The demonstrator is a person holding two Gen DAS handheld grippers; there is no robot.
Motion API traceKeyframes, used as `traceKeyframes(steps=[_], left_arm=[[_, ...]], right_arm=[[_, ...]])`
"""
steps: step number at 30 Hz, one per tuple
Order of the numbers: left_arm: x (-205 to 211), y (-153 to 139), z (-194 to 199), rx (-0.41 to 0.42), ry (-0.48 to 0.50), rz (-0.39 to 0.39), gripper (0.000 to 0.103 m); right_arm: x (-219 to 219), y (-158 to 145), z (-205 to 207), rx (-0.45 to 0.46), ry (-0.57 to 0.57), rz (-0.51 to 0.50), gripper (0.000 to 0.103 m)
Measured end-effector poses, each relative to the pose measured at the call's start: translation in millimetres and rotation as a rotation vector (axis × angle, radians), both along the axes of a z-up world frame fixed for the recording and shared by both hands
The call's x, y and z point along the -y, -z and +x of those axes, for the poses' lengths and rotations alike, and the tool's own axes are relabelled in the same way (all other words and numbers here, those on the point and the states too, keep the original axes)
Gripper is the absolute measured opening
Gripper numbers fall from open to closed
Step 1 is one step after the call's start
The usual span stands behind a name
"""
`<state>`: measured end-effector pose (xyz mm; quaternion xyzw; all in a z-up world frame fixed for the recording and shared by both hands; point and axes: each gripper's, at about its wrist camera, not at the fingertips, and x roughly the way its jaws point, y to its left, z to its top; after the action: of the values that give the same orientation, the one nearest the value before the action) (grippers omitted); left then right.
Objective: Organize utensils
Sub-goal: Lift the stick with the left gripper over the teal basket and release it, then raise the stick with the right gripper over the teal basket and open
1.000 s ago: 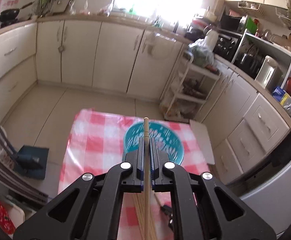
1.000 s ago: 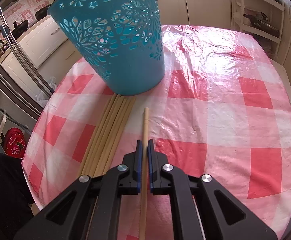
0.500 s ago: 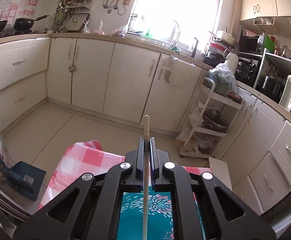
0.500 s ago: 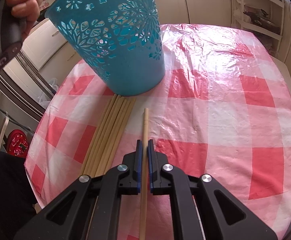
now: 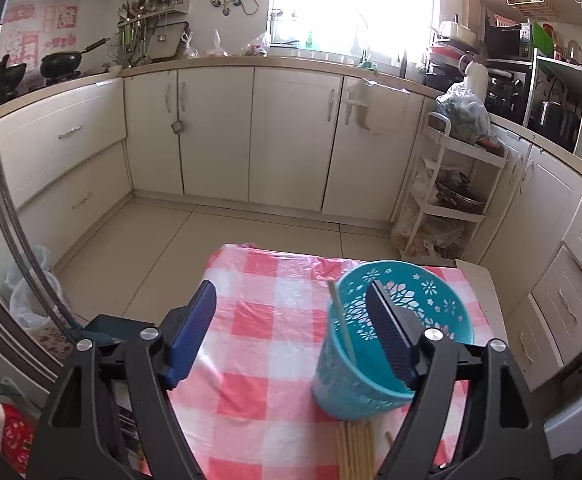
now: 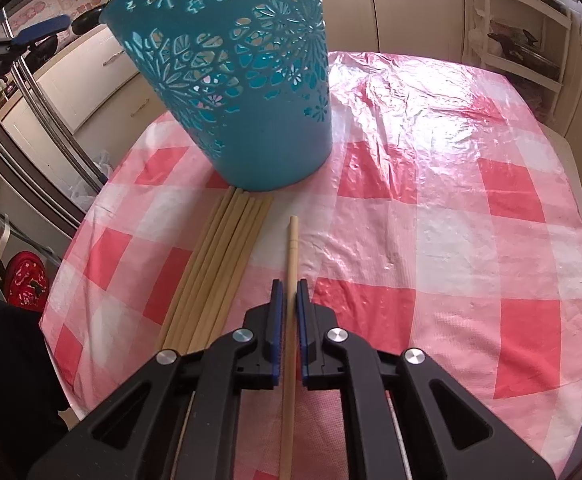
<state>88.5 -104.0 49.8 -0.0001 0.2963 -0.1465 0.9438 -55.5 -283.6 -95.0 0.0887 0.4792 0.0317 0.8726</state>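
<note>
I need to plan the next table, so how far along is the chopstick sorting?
Done: one wooden chopstick stands in the perforated teal plastic basket, and the left gripper has just opened. In hand: the right gripper pinches another chopstick. Left: the bundle on the checked tablecloth.

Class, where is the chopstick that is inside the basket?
Left wrist view: the chopstick leans against the teal basket's left inner wall, right of centre, its tip above the rim.

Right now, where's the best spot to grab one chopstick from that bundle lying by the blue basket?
Probably the outermost stick on the right edge of the chopstick bundle, near mid-length, from above. The sticks lie flat and packed together, their far ends close against the blue basket, so only that side is free.
</note>
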Motion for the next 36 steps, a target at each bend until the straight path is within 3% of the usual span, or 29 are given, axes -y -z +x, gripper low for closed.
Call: traceKeyframes(steps=[6, 10, 13, 15, 22, 29, 36], left_arm=[[-63, -8, -26, 0.046, -0.038, 0.008, 0.088], [-93, 25, -23, 0.005, -0.093, -0.001, 0.089], [-104, 39, -7, -0.104, -0.127, -0.033, 0.089], [-110, 35, -4, -0.082, -0.133, -0.058, 0.089], [-91, 47, -2, -0.103, -0.112, 0.01, 0.089], [-93, 57, 6, -0.167, -0.121, -0.035, 0.09], [-91, 62, 6, -0.183, -0.122, -0.036, 0.09]], right_arm=[[-16, 2, 1, 0.02, -0.03, -0.083, 0.019], [-24, 3, -1, 0.038, -0.042, -0.148, 0.019], [-22, 3, -3, 0.048, -0.035, -0.158, 0.014], [-18, 2, -4, 0.053, -0.017, -0.16, 0.006], [7, -5, -7, 0.061, 0.043, 0.045, 0.006], [11, -60, -30, 0.212, 0.065, 0.156, 0.006], [12, -137, -36, 0.415, 0.033, 0.291, 0.006]])
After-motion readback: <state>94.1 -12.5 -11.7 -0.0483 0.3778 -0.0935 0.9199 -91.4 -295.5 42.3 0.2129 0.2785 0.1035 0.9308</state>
